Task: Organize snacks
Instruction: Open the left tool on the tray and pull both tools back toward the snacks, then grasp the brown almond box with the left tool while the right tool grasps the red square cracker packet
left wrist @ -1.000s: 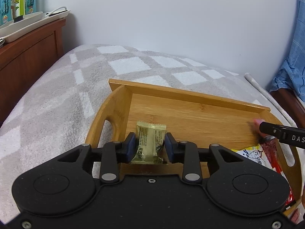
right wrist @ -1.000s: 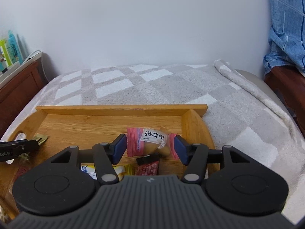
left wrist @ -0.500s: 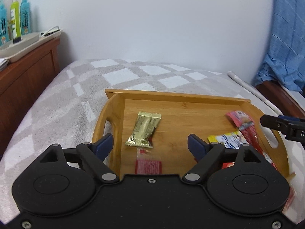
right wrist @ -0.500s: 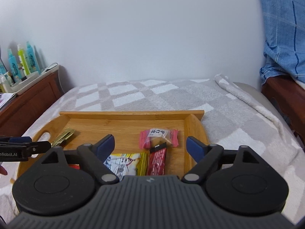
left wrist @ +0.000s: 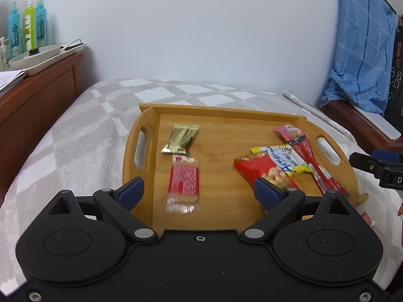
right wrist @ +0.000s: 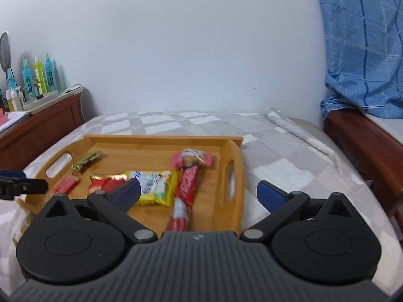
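A bamboo tray (left wrist: 221,115) lies on the bed and holds several snacks. A gold packet (left wrist: 179,139) and a red-and-white packet (left wrist: 183,182) lie at its left. A red packet (left wrist: 262,171), a yellow-and-white packet (left wrist: 284,159), a long red stick (left wrist: 314,166) and a pink packet (left wrist: 288,132) lie at its right. My left gripper (left wrist: 199,192) is open and empty above the tray's near edge. My right gripper (right wrist: 199,193) is open and empty above the tray's right end (right wrist: 236,173); the pink packet (right wrist: 192,158) lies beyond it.
The bed has a grey-and-white checked blanket (left wrist: 75,136). A wooden cabinet (left wrist: 37,93) with a white tray and bottles stands at the left. A blue cloth (right wrist: 362,50) hangs over a wooden frame at the right. A white wall is behind.
Both grippers let go of their packets, the gold one from the left and the pink one from the right, opened wide and pulled back from the tray.
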The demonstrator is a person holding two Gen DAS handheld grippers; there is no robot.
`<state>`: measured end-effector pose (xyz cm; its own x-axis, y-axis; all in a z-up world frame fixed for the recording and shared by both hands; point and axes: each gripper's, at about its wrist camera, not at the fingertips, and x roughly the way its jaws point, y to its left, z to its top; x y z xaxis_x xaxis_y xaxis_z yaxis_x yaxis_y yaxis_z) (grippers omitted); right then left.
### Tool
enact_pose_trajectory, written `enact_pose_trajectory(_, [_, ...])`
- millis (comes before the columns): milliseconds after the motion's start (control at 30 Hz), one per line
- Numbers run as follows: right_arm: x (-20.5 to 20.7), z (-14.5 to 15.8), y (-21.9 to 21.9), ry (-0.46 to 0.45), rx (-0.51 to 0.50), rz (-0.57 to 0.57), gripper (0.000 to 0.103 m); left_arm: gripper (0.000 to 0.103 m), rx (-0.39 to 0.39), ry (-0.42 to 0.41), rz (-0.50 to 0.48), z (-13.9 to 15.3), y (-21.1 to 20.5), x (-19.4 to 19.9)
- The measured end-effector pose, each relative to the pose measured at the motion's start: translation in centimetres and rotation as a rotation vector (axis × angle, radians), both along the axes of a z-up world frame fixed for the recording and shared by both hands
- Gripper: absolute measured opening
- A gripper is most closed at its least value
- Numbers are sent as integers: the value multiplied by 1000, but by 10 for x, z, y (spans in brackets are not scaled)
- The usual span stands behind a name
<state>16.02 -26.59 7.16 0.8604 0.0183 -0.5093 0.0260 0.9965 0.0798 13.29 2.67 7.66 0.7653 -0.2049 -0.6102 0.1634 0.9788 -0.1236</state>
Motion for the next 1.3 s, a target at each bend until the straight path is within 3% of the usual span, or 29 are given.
enact_pose_trajectory(633, [-70, -50, 0, 75, -127, -50, 103, 95, 24, 3, 25, -37, 6, -68])
enact_pose_trajectory(800, [-75, -62, -1, 96, -111, -65, 103, 82, 20, -22, 2, -37, 2, -78])
enact_pose_trajectory(867, [-76, -65, -3, 100, -95, -74, 103, 60, 27, -30, -8, -37, -1, -82])
enact_pose_trajectory(933, [-76, -68, -4, 103, -85, -82, 103, 54, 37, -18, -22, -37, -4, -83])
enact_pose_trajectory(1300, [-76, -75, -2, 87, -79, -76, 103, 53, 26, 50, 23, -55, -5, -69])
